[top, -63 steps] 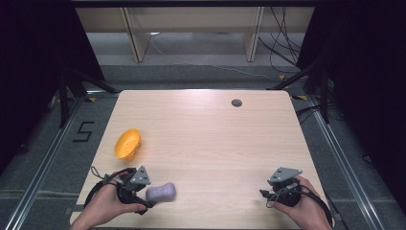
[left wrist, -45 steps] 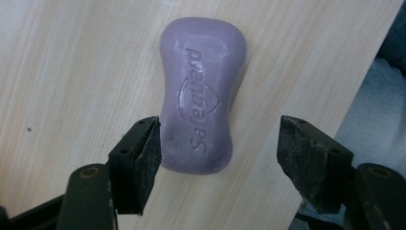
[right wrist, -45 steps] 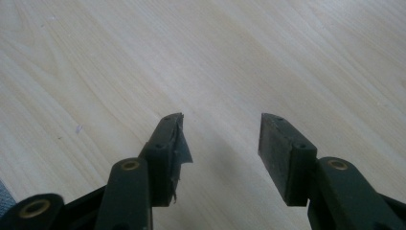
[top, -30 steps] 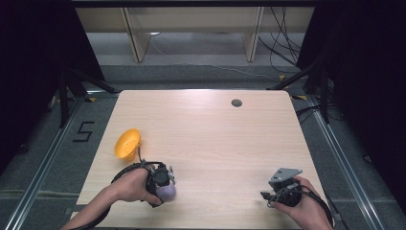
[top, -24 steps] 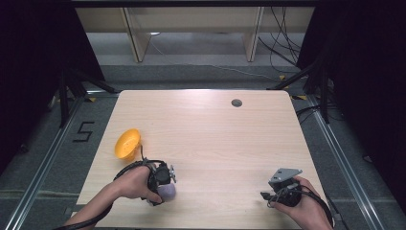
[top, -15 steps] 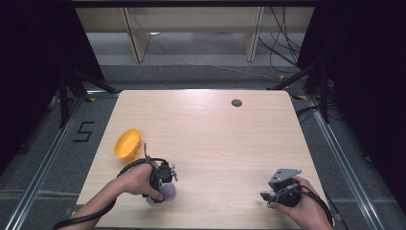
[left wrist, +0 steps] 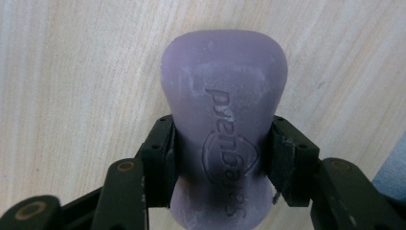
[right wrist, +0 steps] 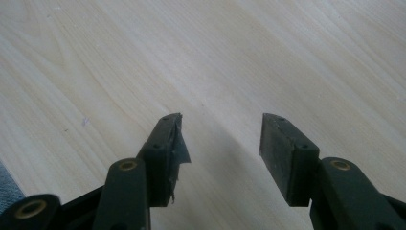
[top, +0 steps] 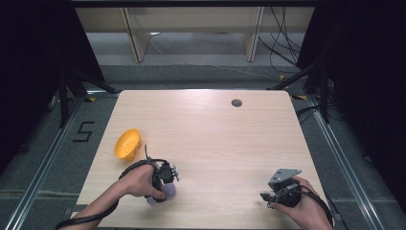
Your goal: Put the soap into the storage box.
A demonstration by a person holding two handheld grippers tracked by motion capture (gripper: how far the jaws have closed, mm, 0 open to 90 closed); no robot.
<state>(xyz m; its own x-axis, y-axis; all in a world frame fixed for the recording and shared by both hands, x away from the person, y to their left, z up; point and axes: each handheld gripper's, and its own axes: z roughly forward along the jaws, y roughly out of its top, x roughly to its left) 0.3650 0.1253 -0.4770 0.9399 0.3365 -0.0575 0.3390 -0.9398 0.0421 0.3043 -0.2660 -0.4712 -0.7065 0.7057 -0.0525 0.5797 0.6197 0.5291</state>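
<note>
A light wooden table (top: 206, 124) is seen from above, with a person's two forearms reaching in from its near edge, each hand holding a black two-jaw gripper.

The left gripper (top: 163, 184) is at the near left part of the table, pointed down at the surface. In the left gripper view (left wrist: 222, 158) its jaws are clenched on a purple bar of soap (left wrist: 224, 120), pressing on both sides of the bar's narrowed waist. The soap (top: 165, 191) is oblong and waisted, with raised lettering on its face. Its long axis runs straight out along the line of the jaws, so one rounded end sticks out past the tips and the other sits back between the jaw arms. It lies against or just above the wood; which cannot be told.

An orange bowl (top: 127, 144), tipped on its side, sits near the left edge, just beyond and to the left of the soap. The left hand is much the nearer to it.

The right gripper (top: 278, 189) rests near the table's near right corner, well apart from the soap. In the right gripper view (right wrist: 222, 143) its jaws are spread wide with nothing between them, above bare wood.

The middle and far parts of the table are bare apart from a small dark round fitting (top: 236, 102) near the far edge, leaving open room for moving forward and to the right.
</note>
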